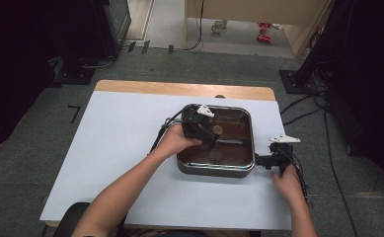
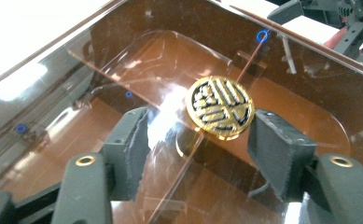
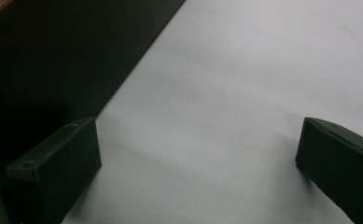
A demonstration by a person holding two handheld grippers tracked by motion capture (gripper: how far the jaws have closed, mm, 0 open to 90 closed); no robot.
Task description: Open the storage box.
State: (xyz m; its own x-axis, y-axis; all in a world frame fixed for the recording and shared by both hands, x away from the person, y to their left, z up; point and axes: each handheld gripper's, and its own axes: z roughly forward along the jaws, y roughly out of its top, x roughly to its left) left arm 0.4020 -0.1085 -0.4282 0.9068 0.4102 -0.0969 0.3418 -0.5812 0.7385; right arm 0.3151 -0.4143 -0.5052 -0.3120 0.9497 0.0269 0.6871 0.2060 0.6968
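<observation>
**Knob may slip from the jaws**

We are bringing the left gripper (image 2: 200, 140) over the pan (image 1: 215, 169), which is sitting near the table's (image 1: 105, 163) right edge. Its spread jaws are straddling the gold knob (image 2: 220, 108) on the glass lid (image 2: 137, 60), apparently not yet pinching. If we are closing off-centre, the knob may be skidding aside. The right gripper (image 3: 195, 163), jaws spread and empty, is waiting beside the pan's right wall, so the pan may be sliding.
</observation>
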